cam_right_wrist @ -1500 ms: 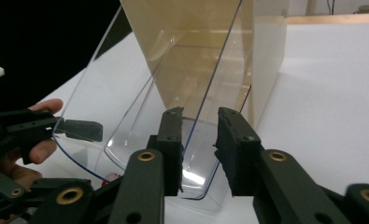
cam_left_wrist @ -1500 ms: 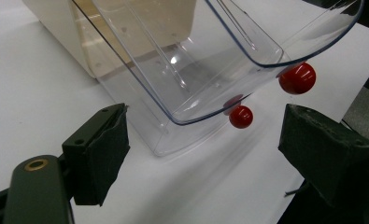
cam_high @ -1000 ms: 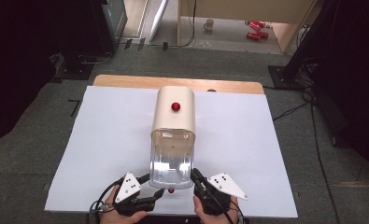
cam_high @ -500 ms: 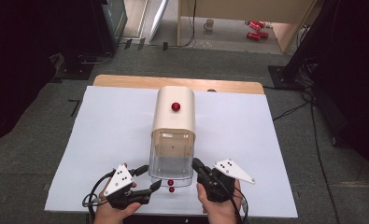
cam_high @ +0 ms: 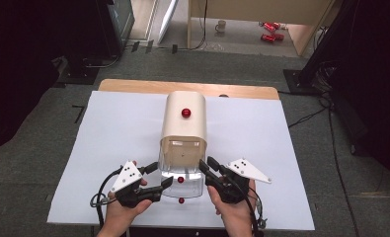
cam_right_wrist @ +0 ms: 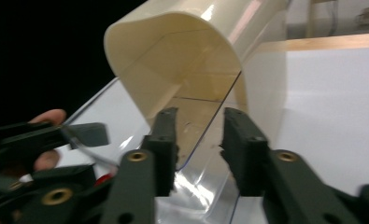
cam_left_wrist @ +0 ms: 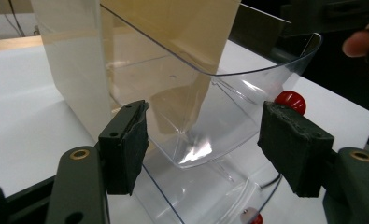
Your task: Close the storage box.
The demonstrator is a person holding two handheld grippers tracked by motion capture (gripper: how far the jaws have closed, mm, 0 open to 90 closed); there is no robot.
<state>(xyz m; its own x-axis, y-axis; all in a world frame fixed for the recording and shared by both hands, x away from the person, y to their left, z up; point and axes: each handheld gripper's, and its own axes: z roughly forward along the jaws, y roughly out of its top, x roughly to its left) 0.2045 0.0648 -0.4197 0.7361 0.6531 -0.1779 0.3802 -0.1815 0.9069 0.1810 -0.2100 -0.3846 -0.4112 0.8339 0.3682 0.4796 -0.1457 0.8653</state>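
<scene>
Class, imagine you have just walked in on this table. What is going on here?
A person holds a tool in each hand at the near end of a cream housing, where a clear bin is tipped out towards them. The left tool has the bin's left corner between its pads, which stand apart and do not visibly press. The right tool straddles the bin's right wall; its jaws have just been opening, so the wall sits loose between them.
</scene>
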